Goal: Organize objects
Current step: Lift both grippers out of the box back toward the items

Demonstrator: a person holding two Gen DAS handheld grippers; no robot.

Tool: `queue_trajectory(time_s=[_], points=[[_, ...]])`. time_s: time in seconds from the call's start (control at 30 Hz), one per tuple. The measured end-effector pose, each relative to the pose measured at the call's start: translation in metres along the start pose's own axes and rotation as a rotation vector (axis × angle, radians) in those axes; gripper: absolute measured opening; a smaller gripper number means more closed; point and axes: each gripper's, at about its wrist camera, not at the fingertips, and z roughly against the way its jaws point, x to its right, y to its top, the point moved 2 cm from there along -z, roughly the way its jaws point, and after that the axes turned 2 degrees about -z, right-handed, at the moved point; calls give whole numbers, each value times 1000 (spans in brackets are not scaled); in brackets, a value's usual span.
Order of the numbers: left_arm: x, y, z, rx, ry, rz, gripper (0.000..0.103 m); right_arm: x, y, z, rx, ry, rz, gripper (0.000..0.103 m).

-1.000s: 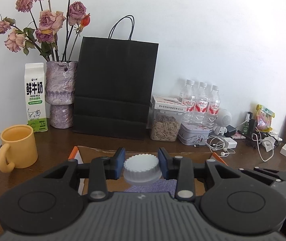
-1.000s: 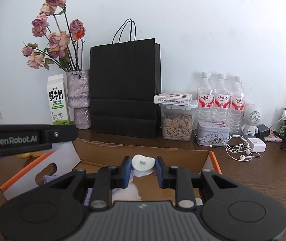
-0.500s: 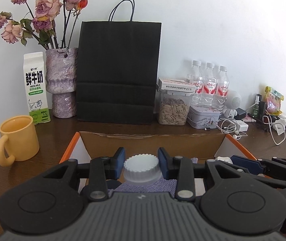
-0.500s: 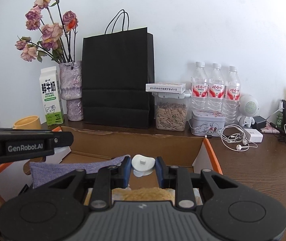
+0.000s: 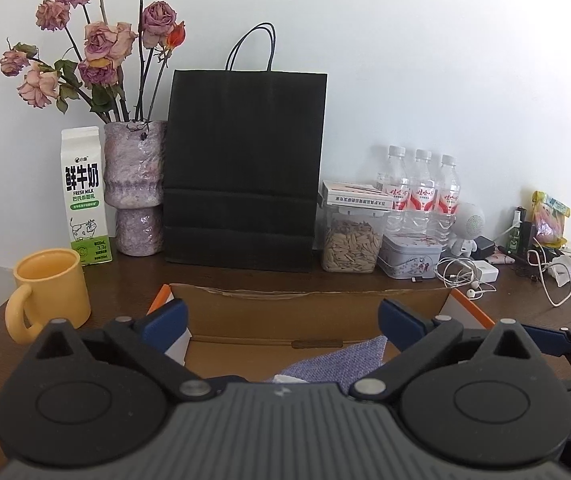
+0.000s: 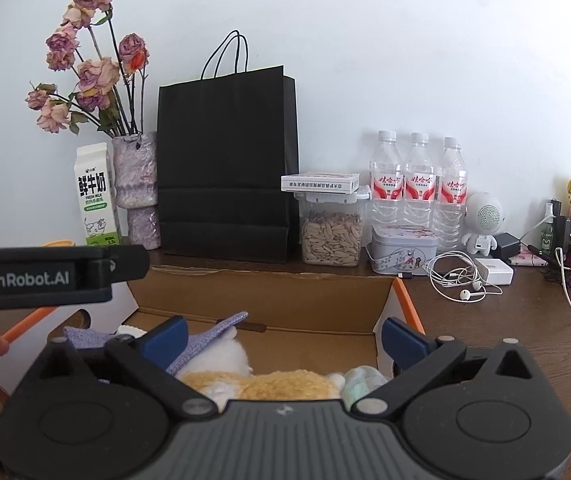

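Left gripper [image 5: 283,316]: at the bottom of the frame, we had just spread its fingers wide; nothing sat between them.
Right gripper [image 6: 283,334]: likewise just opened wide and empty.
Plush toy [image 6: 221,364]: lay in the cardboard box [image 6: 269,300] at lower centre, soft and light, we judged; best pinched at a bulging part.
Purple cloth [image 5: 337,362]: limp, draped beside it in the box.
Table [image 6: 497,332]: farther back stood the black bag [image 6: 227,168].
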Motion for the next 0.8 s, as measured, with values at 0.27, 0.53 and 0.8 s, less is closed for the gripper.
queue_trajectory(time_s=[0.27,0.53,0.8], points=[[-1,2,4,3,-4,9,103,-3,3,11,23,7,6,103],[0,7,28,20,-17,-3,103,-5,5,34,58,7,23,103],[-8,4,63,18,-31,-8,103,-7,-4,67,56,11,15,103]])
